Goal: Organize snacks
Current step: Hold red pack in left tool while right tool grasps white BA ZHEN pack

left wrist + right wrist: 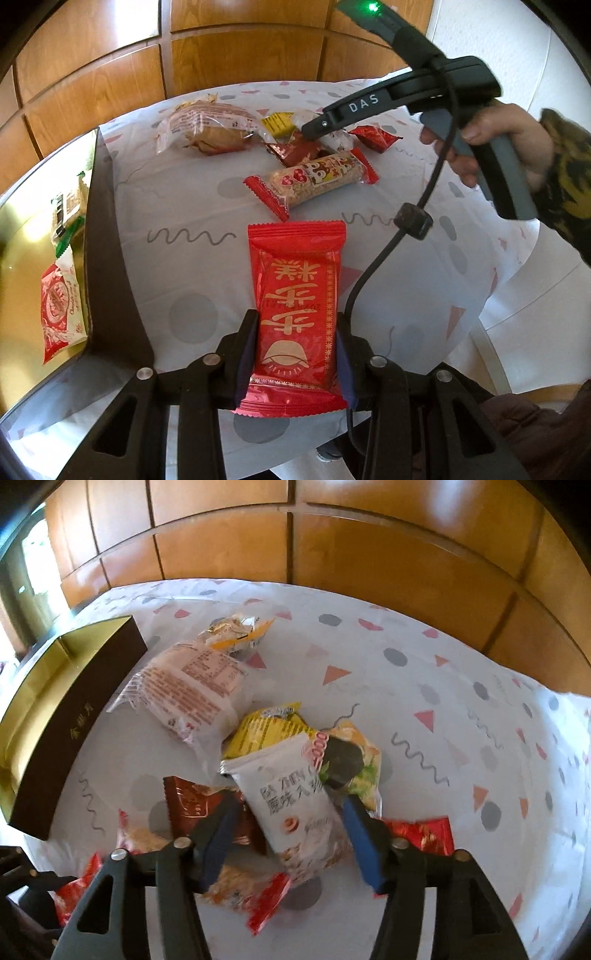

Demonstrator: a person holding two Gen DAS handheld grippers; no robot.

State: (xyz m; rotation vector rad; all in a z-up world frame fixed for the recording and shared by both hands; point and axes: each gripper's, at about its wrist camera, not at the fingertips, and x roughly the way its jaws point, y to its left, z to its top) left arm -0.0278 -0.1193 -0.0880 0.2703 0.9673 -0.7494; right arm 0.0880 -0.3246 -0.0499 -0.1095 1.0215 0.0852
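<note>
- Our left hand-held gripper (293, 354) is clamped on a red snack packet (297, 314), its two fingers pressing the packet's long edges near the lower end.
- The red snack packet's long axis runs straight ahead along the fingers, away from us, and the packet appears lifted above the desk (192, 206).
- The gold-lined box (99, 258) lies to the left of the left hand-held gripper, just beside it, with its dark wall facing the packet; a few wrapped snacks already lie inside.
- We judge the coming move to be a sideways carry to the left over that wall, and the left hand is clearly the nearer one to the box.
- Our right hand-held gripper (291, 834) is spread open, its blue pads on either side of a white packet (295, 805) in the loose snack pile (229, 716).
- The white packet's long axis points roughly forward between the pads, tilted a little to the left; whether the pads touch it we cannot tell.
- In the right wrist view the box sits far to the left of the pile, so the right hand has the longer reach.
- A cereal bar (314, 181) lies crosswise on the desk, between the held packet and the pile.
</note>
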